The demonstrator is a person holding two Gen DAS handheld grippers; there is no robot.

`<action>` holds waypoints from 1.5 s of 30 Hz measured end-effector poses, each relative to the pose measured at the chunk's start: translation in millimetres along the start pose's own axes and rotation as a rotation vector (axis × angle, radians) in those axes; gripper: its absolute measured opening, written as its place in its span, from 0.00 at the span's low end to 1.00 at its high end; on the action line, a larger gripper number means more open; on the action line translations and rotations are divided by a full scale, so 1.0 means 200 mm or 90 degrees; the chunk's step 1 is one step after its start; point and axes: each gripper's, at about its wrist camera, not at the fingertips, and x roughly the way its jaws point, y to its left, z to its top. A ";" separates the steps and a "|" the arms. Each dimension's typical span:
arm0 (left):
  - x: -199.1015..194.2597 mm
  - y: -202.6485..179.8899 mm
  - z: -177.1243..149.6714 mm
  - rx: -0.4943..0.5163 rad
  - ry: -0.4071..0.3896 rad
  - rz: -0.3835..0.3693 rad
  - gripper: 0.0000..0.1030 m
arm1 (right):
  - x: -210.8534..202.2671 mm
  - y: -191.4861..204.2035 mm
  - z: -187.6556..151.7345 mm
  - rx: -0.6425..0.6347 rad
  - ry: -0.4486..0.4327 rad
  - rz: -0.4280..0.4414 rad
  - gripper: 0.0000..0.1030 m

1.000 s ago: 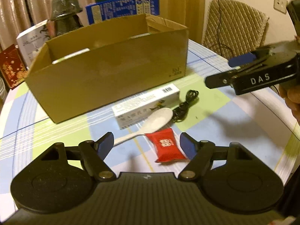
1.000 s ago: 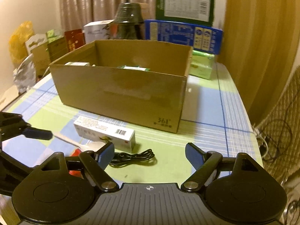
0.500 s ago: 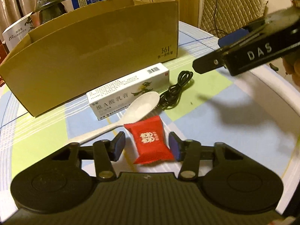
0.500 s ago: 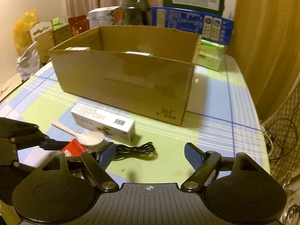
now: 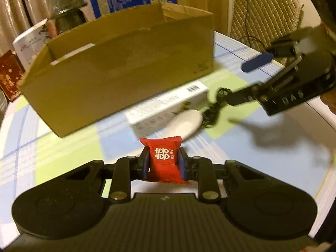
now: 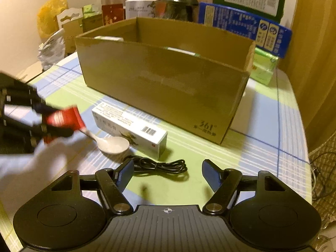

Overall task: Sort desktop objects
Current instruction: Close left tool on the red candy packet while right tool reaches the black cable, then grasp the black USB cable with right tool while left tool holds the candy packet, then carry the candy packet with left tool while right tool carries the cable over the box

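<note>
The table (image 6: 264,113) was covered by a checked blue-green cloth; curtains were seen beyond. The far cardboard box (image 6: 163,84) lay crosswise. The right gripper (image 6: 168,173) was closing over a black cable (image 6: 161,166). The red packet (image 5: 164,160) was clamped lengthwise, near, by the left gripper (image 5: 163,163).

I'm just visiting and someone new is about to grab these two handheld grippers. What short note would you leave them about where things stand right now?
Left gripper: shut on the red candy packet, lifted off the table.
Right gripper: nothing gripped, jaws closing, hovering at the black cable.
On the checked tablecloth, in front of the cardboard box: white carton, white spoon, and the cable.
Done: a few flat packs already show inside the box; the packet is picked up.
Left: probably drop the packet into the box, then move the cable, spoon and carton.
</note>
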 end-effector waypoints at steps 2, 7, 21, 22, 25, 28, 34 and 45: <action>-0.02 0.06 0.02 0.001 -0.007 0.008 0.22 | 0.02 0.00 0.00 -0.017 0.006 0.009 0.68; -0.03 0.15 0.06 -0.018 -0.018 0.005 0.22 | 0.10 0.02 0.00 -0.110 0.007 0.003 0.68; -0.01 0.16 0.06 -0.045 -0.024 -0.042 0.22 | 0.22 -0.02 -0.01 -0.095 0.059 0.101 0.55; -0.01 0.16 0.06 -0.045 -0.025 -0.043 0.22 | 0.20 -0.01 -0.02 -0.084 0.066 0.111 0.49; -0.02 0.16 0.08 -0.046 -0.031 -0.046 0.22 | 0.15 0.03 -0.04 -0.085 0.078 0.118 0.29; -0.03 0.15 0.09 -0.048 -0.033 -0.049 0.22 | 0.12 0.06 -0.05 -0.070 0.084 0.110 0.11; -0.02 0.12 0.07 -0.052 -0.027 -0.052 0.22 | 0.07 0.13 -0.04 -0.022 0.100 0.088 0.10; -0.09 0.17 0.09 -0.071 -0.047 -0.046 0.22 | -0.12 0.20 0.04 0.081 0.014 0.028 0.10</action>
